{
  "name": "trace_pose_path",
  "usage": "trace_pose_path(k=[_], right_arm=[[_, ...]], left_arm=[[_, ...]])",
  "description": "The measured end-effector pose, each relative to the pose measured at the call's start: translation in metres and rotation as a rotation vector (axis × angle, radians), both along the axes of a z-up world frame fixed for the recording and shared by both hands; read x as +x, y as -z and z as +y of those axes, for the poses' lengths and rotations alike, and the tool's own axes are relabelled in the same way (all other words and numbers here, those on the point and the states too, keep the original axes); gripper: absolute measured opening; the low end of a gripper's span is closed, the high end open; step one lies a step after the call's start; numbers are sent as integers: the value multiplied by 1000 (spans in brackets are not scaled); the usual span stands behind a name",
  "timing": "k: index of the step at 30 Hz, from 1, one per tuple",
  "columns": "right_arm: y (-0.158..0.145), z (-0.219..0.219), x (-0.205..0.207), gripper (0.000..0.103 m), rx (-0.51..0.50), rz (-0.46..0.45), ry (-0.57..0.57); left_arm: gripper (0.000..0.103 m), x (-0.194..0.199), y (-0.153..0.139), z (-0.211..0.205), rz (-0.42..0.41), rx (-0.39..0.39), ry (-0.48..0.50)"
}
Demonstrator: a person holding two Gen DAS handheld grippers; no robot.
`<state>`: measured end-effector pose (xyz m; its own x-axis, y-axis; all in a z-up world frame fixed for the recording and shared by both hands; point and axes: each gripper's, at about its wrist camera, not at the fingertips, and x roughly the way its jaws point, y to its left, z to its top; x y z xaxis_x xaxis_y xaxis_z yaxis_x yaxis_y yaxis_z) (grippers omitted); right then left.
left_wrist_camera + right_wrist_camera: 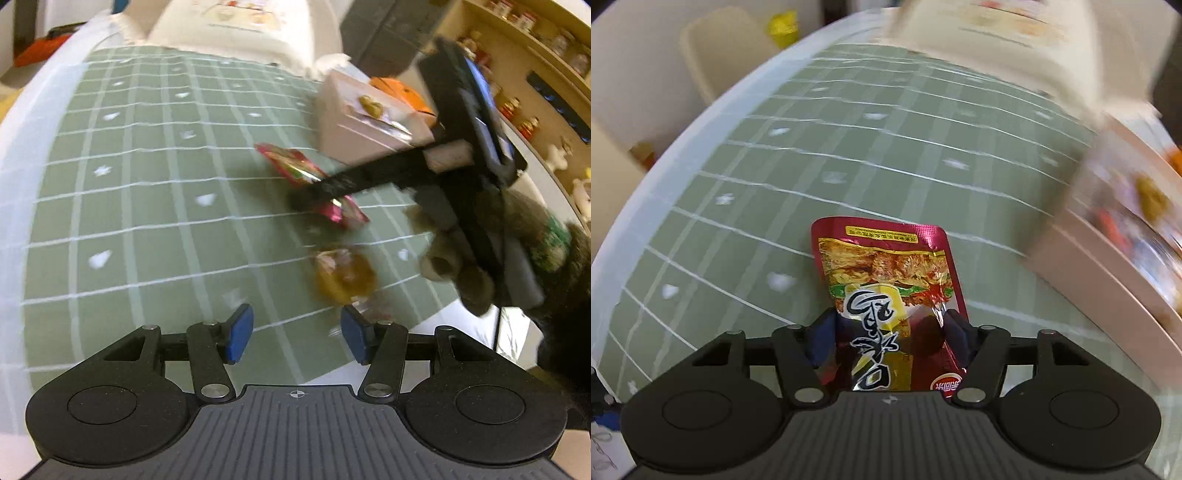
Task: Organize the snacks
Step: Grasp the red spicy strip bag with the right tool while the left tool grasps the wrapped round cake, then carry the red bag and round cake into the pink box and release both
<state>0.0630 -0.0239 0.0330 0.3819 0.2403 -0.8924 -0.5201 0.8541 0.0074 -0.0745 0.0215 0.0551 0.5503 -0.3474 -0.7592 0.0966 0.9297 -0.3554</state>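
Worktop (147, 206): covered by a green cloth with a white grid and small white marks. Ahead and to the left of the left hand-held gripper (291, 334) the cloth lies open up to its pale border; the near right corner of the cloth ends just beside that gripper's right finger. In the right wrist view the same open stretch (886, 155) runs ahead and to the left of the right hand-held gripper (892, 336).

Surroundings: a pale pink box (365, 122) stands ahead and to the right of the left hand-held gripper; in the right wrist view it (1108, 251) sits close on the right, blurred, with what may be snack packets inside. A cream, printed object (236, 33) closes the far edge. Shelves with jars (524, 74) stand beyond the worktop on the right.

Snacks: a small wrapped orange-yellow snack (345, 277) lies on the cloth just ahead of the left hand-held gripper's right finger, apart from the blue pads (240, 334).

Left hand-held gripper: fingers spread wide, holding nothing.

Right hand-held gripper: seen from the left wrist (325, 188) ahead and to the right, between the wrapped snack and the box. Its fingers are clamped on the lower part of a red snack packet (886, 288), which projects forward over the cloth.
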Motion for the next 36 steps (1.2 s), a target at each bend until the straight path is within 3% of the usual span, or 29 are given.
trace_pose_path(k=[8, 14, 17, 22, 26, 36], right_arm=[[-3, -115, -54, 59, -56, -38, 190], [1, -164, -100, 75, -43, -70, 320], [9, -170, -112, 83, -9, -68, 345], [16, -175, -118, 89, 35, -114, 355], [26, -177, -123, 103, 53, -171, 377], [24, -172, -123, 103, 46, -130, 353]], left_arm=[[58, 39, 12, -66, 27, 116, 58], [62, 57, 24, -98, 55, 219, 79], [63, 59, 26, -105, 50, 242, 85], [62, 58, 25, -102, 44, 232, 88], [61, 50, 25, -92, 44, 243, 73], [62, 34, 25, -59, 35, 206, 31]])
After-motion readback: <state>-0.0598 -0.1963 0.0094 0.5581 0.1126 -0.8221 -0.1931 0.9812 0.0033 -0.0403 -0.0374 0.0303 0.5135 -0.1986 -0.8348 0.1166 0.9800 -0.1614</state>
